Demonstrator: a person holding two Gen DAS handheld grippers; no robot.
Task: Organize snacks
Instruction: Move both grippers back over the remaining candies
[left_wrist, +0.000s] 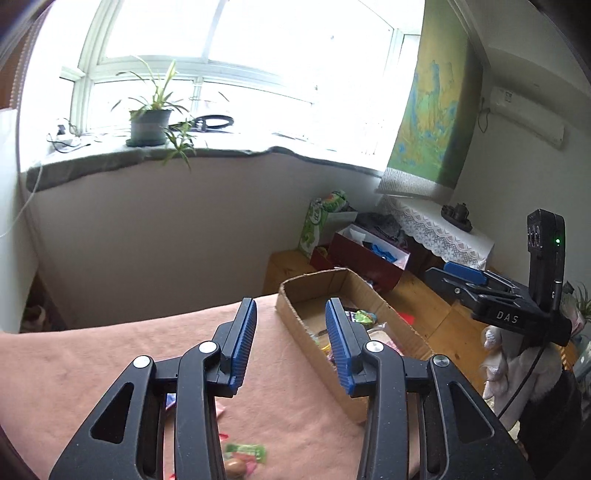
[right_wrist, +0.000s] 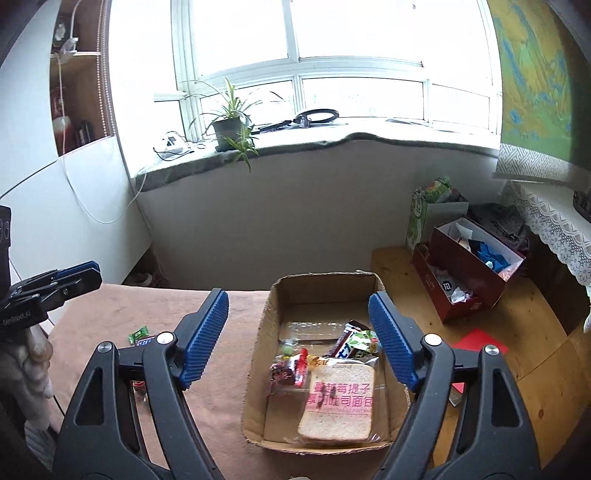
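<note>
While both claws hung released, the sorting was partly done.
Bread (right_wrist: 338, 402) and several snacks lay in the box (right_wrist: 325, 286); some candies (left_wrist: 245, 452) were left on the bench (left_wrist: 110, 354).

Both wrist views angled down, facing window; share cardboard box (right_wrist: 325, 284), probably near.

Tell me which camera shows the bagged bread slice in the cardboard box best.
The right wrist view: the bagged bread slice lies in full sight at the near end of the cardboard box, pink print readable. In the left wrist view the box wall and the left tool's finger hide it almost wholly.
</note>
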